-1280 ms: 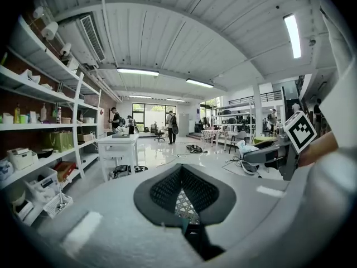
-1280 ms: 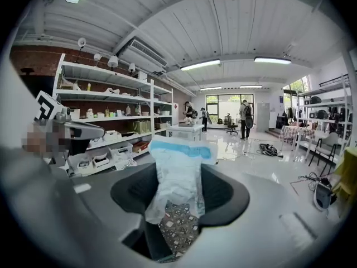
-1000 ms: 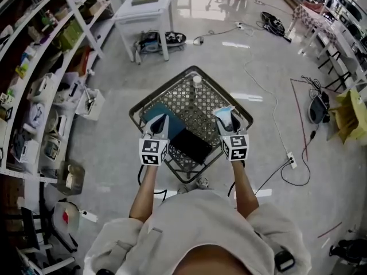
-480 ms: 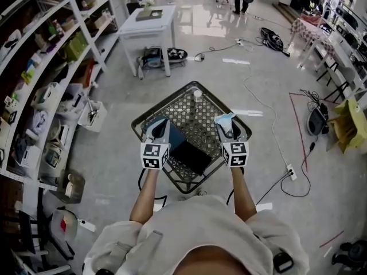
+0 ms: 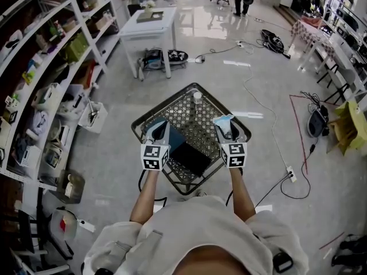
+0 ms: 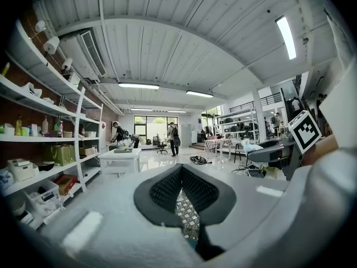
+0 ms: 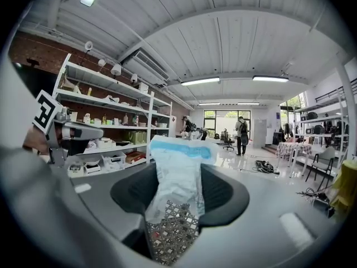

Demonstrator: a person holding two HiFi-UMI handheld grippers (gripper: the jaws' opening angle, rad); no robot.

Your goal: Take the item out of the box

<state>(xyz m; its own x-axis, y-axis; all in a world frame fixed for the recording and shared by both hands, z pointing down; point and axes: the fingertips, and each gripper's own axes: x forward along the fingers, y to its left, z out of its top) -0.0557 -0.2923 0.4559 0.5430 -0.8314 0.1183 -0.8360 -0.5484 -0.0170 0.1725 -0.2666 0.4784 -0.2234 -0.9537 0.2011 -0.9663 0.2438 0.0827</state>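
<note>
Packet point(image 7: 177, 175), white, crinkled, blue-banded

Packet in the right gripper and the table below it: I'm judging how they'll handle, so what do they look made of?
Packet: likely thin plastic film, white with a blue band, slightly shiny; it wrinkles and flops over at the top. Table: probably dark painted metal; its top is a rigid patterned mesh inside a solid rim.

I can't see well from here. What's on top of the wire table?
A teal box, a flat black thing beside it, and a small white bottle. The left gripper covers part of the box, and its inside cannot be seen.
</note>
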